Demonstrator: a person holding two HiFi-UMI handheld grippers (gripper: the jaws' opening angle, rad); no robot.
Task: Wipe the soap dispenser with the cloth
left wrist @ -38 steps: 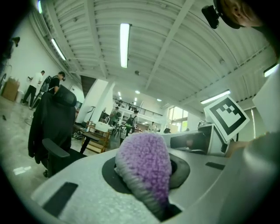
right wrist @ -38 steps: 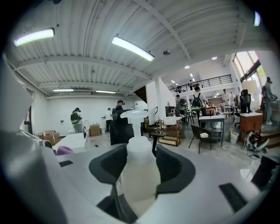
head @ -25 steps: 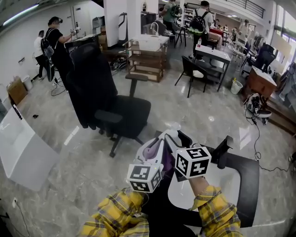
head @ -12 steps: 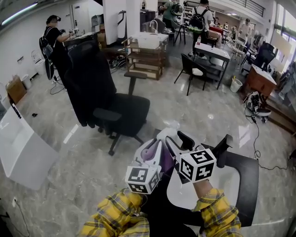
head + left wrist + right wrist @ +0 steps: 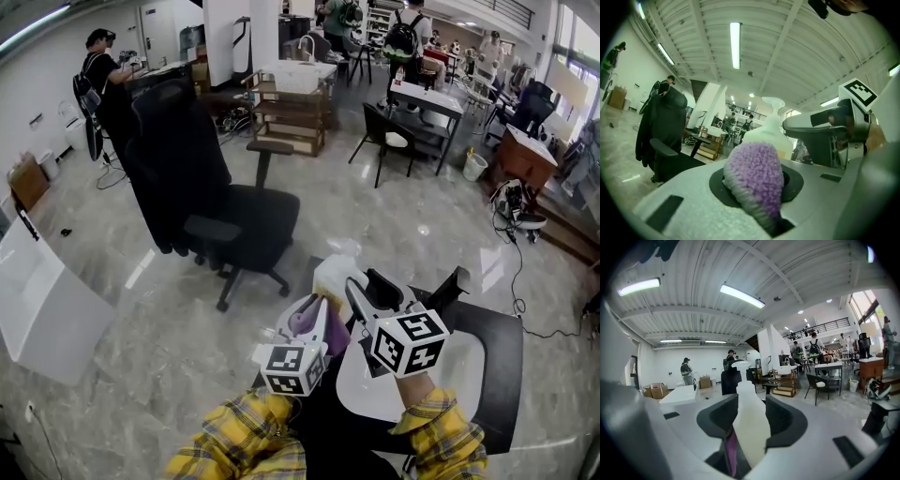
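Note:
My right gripper holds a white soap dispenser upright in the air; its jaws have just been closing, and the pads press on the bottle's sides. In the right gripper view the soap dispenser fills the gap between the dark pads, with its pump head on top. My left gripper is shut on a fuzzy purple cloth, held against the bottle's left side. In the left gripper view the cloth bulges between the jaws, with the soap dispenser just behind it.
A black office chair stands ahead on the marble floor. A white table is at the left. A black-and-white seat lies under my arms. Farther off are wooden shelves, desks and several people.
My left gripper has sunk a little with the cloth along the bottle's side. The right gripper has shifted slightly with the bottle.

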